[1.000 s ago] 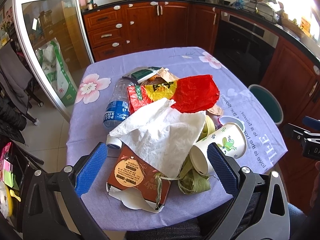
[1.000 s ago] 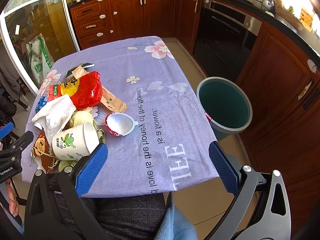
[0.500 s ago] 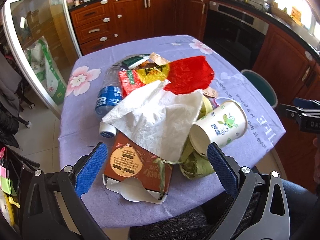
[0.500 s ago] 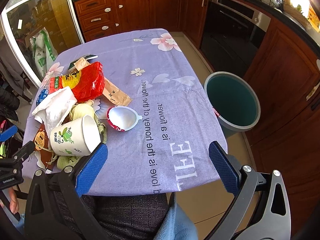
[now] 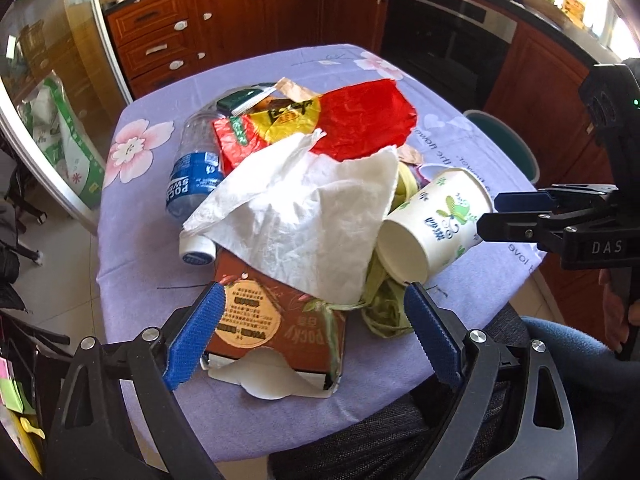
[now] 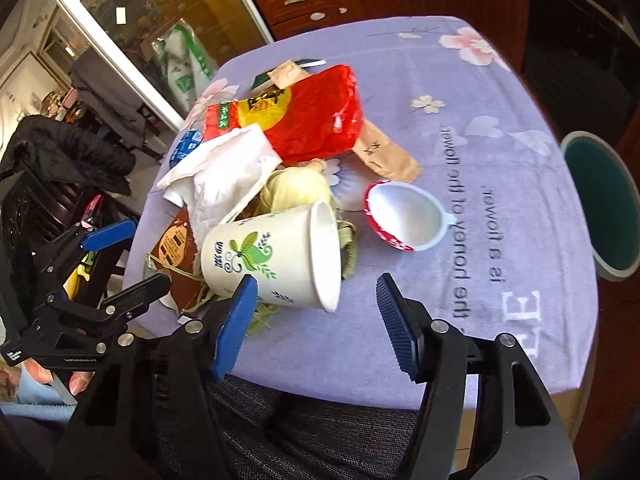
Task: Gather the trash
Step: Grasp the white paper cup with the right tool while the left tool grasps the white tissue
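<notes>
Here, a heap of trash sits on a table with a lilac flowered cloth, filling the middle of the left wrist view. A crumpled white napkin lies on top at the centre, draped over a brown snack box whose torn flap points to the lower edge of the frame. Above the napkin lies a red and yellow wrapper, and to its left a plastic bottle with a blue label lies on its side. Right of centre, a paper cup lies tipped over on green leaf scraps, its mouth facing the lower left.

The left gripper hangs low in the frame with its blue pads spread wide on either side of the snack box; its jaws have just been closing a little, and I cannot tell whether the left pad touches the box edge.

In the right wrist view, the right gripper sits at the lower middle, its jaws partly open (they have just been closing). The paper cup lies just above the gap, with its rim above the space between the pads; the left pad overlaps the cup's wall, but the pads do not clamp it. A red-rimmed white lid lies right of the cup, and a teal bin stands on the floor at the right edge, beside the table.
</notes>
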A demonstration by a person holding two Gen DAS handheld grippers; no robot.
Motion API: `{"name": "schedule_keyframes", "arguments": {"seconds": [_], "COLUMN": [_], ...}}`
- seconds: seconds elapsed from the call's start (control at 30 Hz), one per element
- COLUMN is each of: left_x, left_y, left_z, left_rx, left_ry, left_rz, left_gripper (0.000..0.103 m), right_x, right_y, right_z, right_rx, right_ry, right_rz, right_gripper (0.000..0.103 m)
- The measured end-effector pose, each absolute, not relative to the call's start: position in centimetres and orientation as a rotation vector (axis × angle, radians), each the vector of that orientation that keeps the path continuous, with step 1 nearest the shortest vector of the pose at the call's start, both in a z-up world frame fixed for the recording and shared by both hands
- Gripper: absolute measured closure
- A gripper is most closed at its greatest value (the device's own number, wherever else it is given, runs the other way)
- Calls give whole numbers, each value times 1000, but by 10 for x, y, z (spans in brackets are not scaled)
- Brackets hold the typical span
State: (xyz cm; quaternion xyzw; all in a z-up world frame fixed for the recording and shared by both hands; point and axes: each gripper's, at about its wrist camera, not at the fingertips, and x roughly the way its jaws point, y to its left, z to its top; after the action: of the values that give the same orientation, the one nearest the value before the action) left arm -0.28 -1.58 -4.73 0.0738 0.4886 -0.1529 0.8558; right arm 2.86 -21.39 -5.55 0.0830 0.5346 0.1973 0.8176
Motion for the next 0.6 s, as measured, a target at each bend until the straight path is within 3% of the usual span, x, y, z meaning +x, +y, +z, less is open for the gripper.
{"name": "schedule_keyframes", "arguments": {"seconds": [0.17,0.23,0.27,0.33,0.4,0.6], "left_x": [2,2,3,4,7,27], "left_y": [3,5,4,1,0,6], "left_z": [-56,-56,-56,-55,-51,-29], "left_rx": [92,80,85,107,129,193], "left_ry": [1081,1086,1084,1078,1064,984], "left_rz": [-300,-304,-304,-300,-293,-259], "left_gripper": [12,12,12,12,12,12], "right_x": [45,44,43,37,31,23], "right_y": [-189,-182,-180,-177,-179,-205], "right_z": [-62,-59,-57,-48,-36,-4], "right_rx": [184,189,189,180,181,184], "right_ry": [1170,1163,1161,1137,1116,1039], "right_rz": [511,553,567,591,598,534], "right_gripper": [46,72,75,92,99,99]}}
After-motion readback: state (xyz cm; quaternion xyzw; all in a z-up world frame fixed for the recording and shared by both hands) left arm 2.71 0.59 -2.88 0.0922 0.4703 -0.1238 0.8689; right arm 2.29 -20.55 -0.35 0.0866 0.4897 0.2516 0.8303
